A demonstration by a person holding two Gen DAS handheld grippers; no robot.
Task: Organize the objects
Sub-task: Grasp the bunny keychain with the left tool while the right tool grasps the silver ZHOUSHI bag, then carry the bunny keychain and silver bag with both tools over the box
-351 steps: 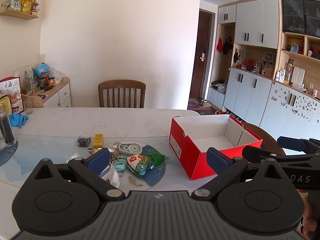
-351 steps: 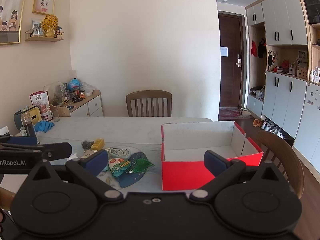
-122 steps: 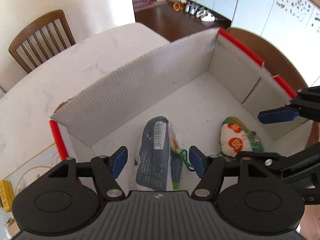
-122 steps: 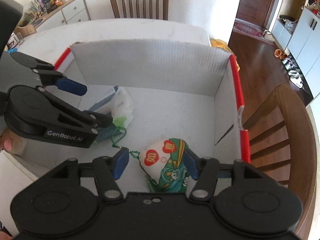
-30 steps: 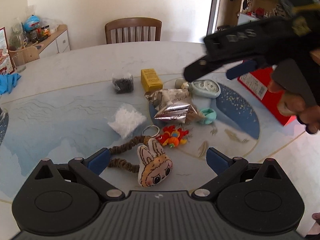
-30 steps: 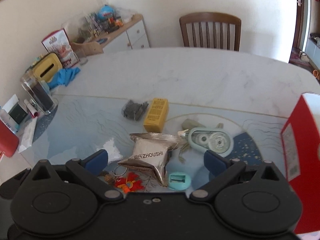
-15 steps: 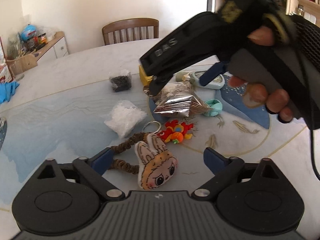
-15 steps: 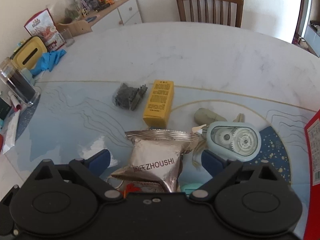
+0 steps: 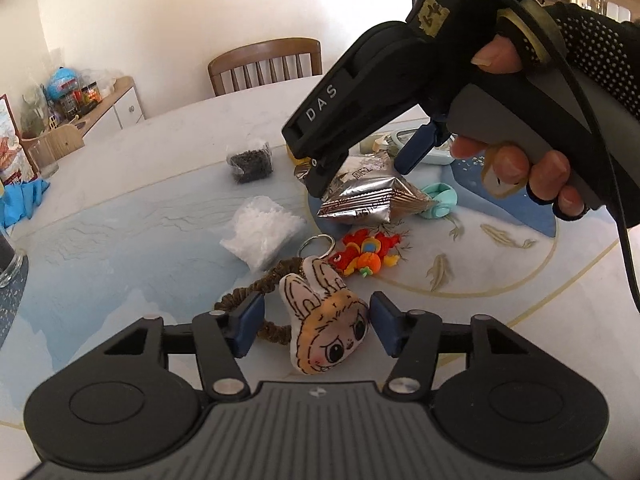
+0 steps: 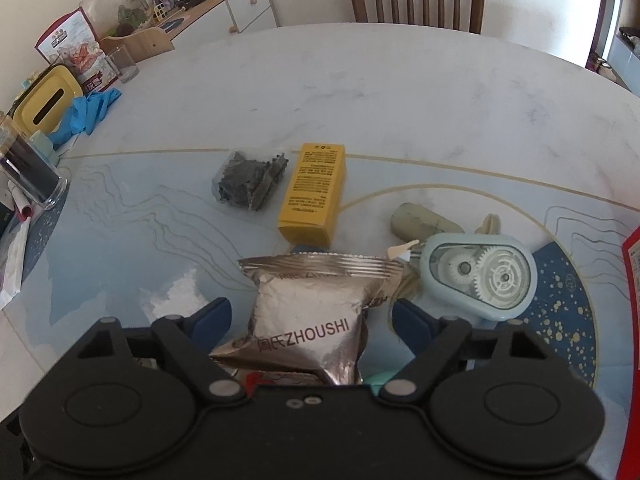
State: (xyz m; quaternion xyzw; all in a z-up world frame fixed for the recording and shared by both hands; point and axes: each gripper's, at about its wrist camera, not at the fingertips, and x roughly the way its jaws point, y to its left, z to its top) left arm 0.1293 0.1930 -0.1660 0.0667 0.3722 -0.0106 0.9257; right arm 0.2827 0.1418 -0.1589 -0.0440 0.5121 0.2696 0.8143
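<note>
Both grippers have narrowed since a second ago; the right one dropped lower over the pile. Left gripper (image 9: 317, 328) closing around the bunny keychain (image 9: 326, 326), which lies on the table (image 9: 120, 240) between the pads; right pad at its edge, left pad still clear. Right gripper (image 10: 310, 320) closing with the foil packet (image 10: 316, 316) between its pads, gaps visible both sides. Packet lies flat, yellow box (image 10: 314, 194) just beyond, tape dispenser (image 10: 482, 276) beside it. Red toy (image 9: 366, 252) near the keychain.
</note>
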